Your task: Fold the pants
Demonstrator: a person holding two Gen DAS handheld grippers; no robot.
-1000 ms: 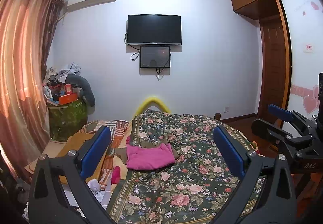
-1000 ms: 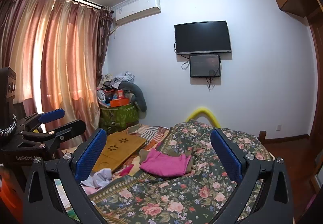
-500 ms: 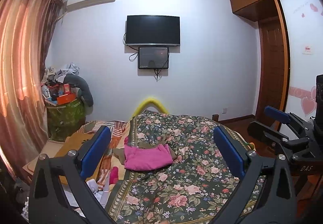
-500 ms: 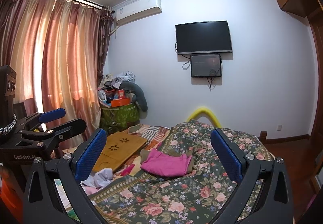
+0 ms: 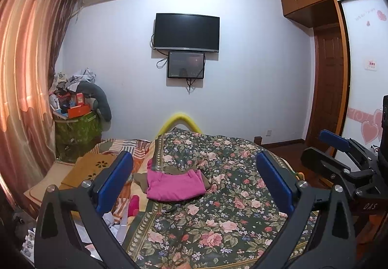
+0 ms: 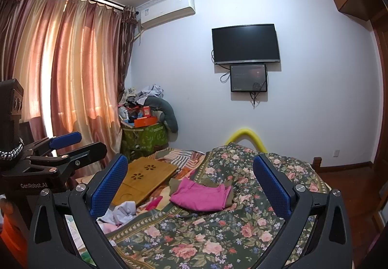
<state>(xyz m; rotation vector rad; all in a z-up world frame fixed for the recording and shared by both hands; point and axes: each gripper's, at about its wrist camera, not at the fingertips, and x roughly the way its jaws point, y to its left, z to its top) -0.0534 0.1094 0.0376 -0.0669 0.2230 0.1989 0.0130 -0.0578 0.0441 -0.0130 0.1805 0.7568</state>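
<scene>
Pink folded pants lie on olive-brown cloth on the floral bedspread, far ahead of both grippers; they also show in the right wrist view. My left gripper is open and empty, held above the near part of the bed. My right gripper is open and empty too. The right gripper shows at the right edge of the left wrist view. The left gripper shows at the left edge of the right wrist view.
A wooden lap tray and loose white and pink clothes lie left of the bedspread. A green bin piled with clutter stands by the curtains. A TV hangs on the far wall. A wardrobe and door stand right.
Both views shift only slightly; the left view has tilted a little upward. Both grippers stay open and the pants have not moved.
</scene>
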